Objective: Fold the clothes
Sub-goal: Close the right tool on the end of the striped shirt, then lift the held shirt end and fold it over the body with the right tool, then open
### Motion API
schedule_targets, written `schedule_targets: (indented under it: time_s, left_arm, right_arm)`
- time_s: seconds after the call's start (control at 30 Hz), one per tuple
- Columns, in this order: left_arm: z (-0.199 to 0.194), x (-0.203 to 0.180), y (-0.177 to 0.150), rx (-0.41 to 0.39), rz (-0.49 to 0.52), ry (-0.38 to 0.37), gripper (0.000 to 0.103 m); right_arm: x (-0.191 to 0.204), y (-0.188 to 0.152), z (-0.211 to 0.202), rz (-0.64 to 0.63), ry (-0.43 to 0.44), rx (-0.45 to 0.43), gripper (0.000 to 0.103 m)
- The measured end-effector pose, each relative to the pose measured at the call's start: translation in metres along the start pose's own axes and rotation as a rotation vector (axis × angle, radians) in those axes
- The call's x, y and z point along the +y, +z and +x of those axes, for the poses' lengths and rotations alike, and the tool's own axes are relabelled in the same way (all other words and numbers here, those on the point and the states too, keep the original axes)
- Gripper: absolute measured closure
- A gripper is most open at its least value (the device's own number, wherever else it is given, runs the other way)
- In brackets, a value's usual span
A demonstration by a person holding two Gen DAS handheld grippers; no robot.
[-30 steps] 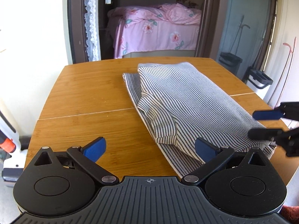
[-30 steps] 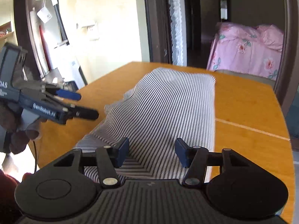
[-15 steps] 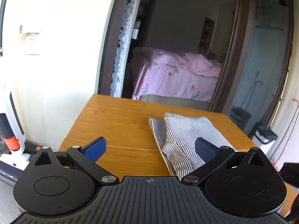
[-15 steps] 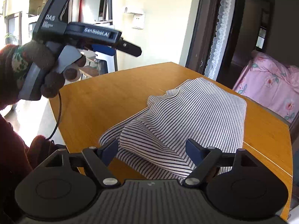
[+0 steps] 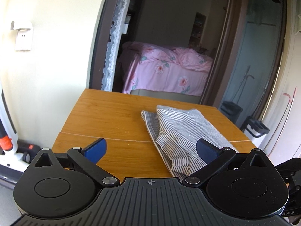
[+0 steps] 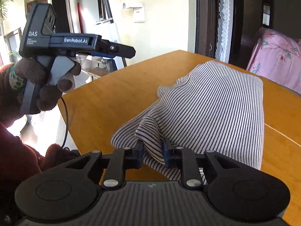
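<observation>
A black-and-white striped garment (image 5: 188, 126) lies partly folded on the right half of the wooden table (image 5: 105, 116). My left gripper (image 5: 150, 146) is open with nothing between its blue pads, held up over the table's near edge, left of the cloth. In the right wrist view a gloved hand holds that left gripper (image 6: 120, 51) raised at the upper left, clear of the garment (image 6: 216, 103). My right gripper (image 6: 152, 150) is closing at the garment's near corner. A bunched fold of striped cloth stands pinched between its pads.
Beyond the table's (image 6: 112, 98) far edge a doorway opens onto a bed with a pink floral cover (image 5: 165, 71). Two dark bins (image 5: 231, 111) stand on the floor to the right. A white and orange appliance (image 5: 7, 145) leans against the left wall.
The left gripper has drawn back and up from the garment, still open. The right gripper's jaws widened, then closed on the near fold, which now stands bunched between the pads.
</observation>
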State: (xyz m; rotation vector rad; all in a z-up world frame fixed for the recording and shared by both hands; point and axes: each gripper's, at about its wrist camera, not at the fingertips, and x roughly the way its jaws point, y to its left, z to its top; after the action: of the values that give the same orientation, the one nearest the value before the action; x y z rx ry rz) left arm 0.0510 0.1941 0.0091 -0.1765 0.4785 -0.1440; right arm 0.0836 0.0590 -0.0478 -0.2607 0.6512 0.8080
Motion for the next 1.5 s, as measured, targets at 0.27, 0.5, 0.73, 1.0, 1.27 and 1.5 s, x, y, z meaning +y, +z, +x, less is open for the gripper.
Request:
schedule_targets:
  time_s: [0.27,0.5,0.73,1.0,1.27,1.5]
  left_arm:
    - [0.003,-0.006,-0.008,0.063,0.089,-0.031,0.000]
    - [0.009,-0.028,-0.020,0.146,0.207,-0.118,0.000]
    - [0.012,-0.051,-0.041,0.208,0.351,-0.185,0.000]
    - [0.009,-0.067,-0.054,0.243,0.447,-0.281,0.000]
    - [0.043,-0.077,-0.054,0.264,0.478,-0.092,0.000]
    - [0.054,-0.061,-0.025,0.251,0.235,-0.125,0.000]
  right_arm:
    - [0.027,0.000,-0.010,-0.299,-0.090,-0.001,0.036]
    - [0.009,-0.002,0.008,-0.196,-0.147,-0.012,0.044]
    - [-0.040,0.006,0.002,0.159,0.000,-0.039,0.048]
    - [-0.047,0.004,0.001,0.219,0.022,-0.050,0.048]
    - [-0.010,0.003,-0.008,-0.033,-0.111,-0.051,0.033]
    - [0.014,-0.021,0.003,-0.307,-0.305,-0.045,0.022]
